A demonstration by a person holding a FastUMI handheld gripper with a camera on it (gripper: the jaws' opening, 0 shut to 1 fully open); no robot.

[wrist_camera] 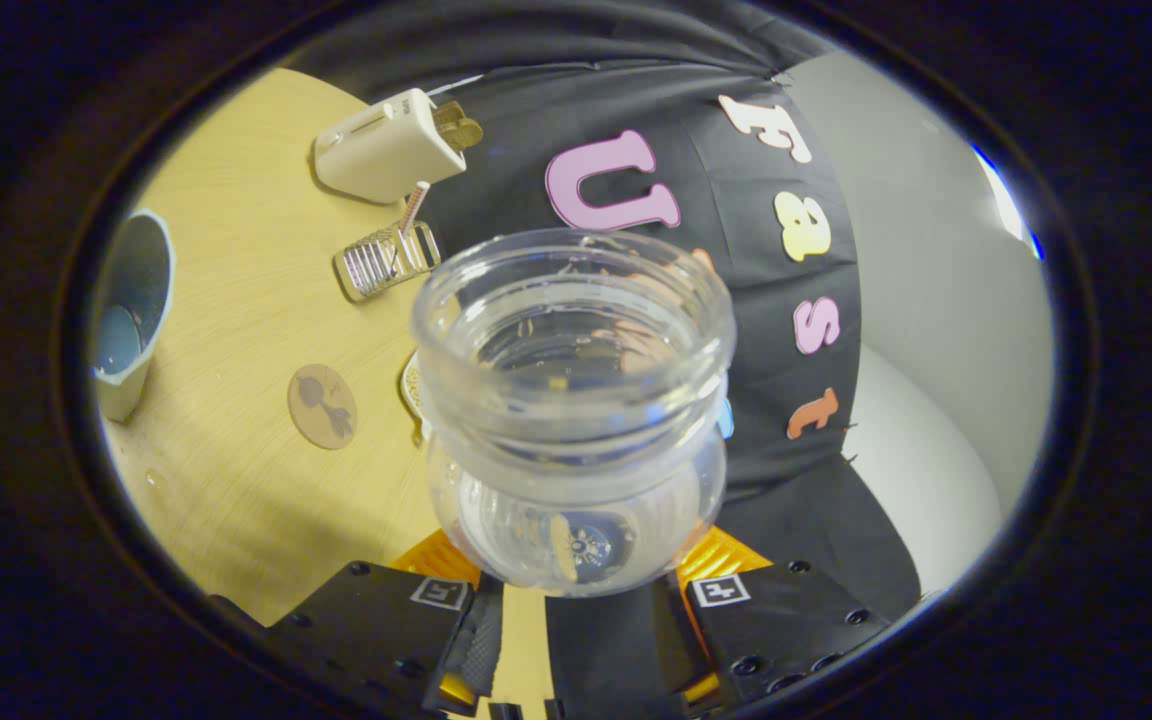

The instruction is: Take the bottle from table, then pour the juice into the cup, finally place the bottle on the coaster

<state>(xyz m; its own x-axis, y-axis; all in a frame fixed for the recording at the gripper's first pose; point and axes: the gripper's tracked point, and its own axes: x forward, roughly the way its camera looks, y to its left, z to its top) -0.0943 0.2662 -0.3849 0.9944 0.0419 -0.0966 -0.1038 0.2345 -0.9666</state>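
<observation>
The gripper [576, 640] is seen clamped on the bottle [573, 400], both fingers [386, 620] pressed against its lower body from either side, so the clear bottle is held between them with its open mouth turned toward the camera and the whole view tipped well over; clear liquid is visible low in the body, and the neck looks empty. The wooden table [236, 480] is seen off to one side of the bottle, and on it the cup [131, 315] is found well apart from the bottle's mouth, pale blue inside, with some liquid seemingly already in its bottom. Between cup and bottle a round brown coaster [322, 405] is laid flat, with a second patterned disc [414, 385] half hidden just behind the bottle. Farther off, a small ribbed holder with a straw [388, 258] and a cream-coloured box [391, 145] are placed near the table's far edge. The step in hand is judged to be the pour or its close; the squeeze should be held firm, the mouth kept over the cup while tilted, the bottle righted slowly before it is carried to the coaster, and the wet patches on the wood avoided
</observation>
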